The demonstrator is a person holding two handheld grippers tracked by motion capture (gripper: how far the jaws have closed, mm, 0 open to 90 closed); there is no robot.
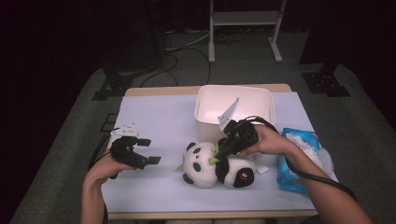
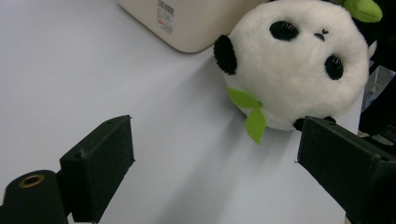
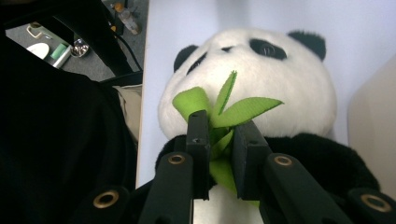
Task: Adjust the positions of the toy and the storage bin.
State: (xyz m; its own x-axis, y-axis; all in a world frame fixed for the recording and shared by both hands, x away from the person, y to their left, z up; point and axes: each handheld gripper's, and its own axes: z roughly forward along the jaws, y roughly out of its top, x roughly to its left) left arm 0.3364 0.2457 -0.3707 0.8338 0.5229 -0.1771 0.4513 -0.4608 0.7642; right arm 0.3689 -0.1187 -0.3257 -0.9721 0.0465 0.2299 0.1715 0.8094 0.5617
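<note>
A black-and-white plush panda (image 1: 217, 167) lies on the pale table cover in front of the white bin. It carries green felt leaves (image 3: 224, 109) on its chest. My right gripper (image 1: 219, 154) is shut on those leaves, its two black jaws pinching the green stalk (image 3: 219, 161) just below the panda's head (image 3: 261, 79). My left gripper (image 1: 148, 150) rests to the left of the panda, jaws wide open with nothing between them; its view looks at the panda's face (image 2: 299, 60) and a second green leaf (image 2: 250, 114).
A white plastic bin (image 1: 233, 109) stands behind the panda, seen close as a cream wall (image 2: 196, 23) in the left gripper view. A blue packet of wipes (image 1: 296, 161) lies at the right edge of the table cover (image 1: 154, 116). Stands and cables sit on the floor beyond.
</note>
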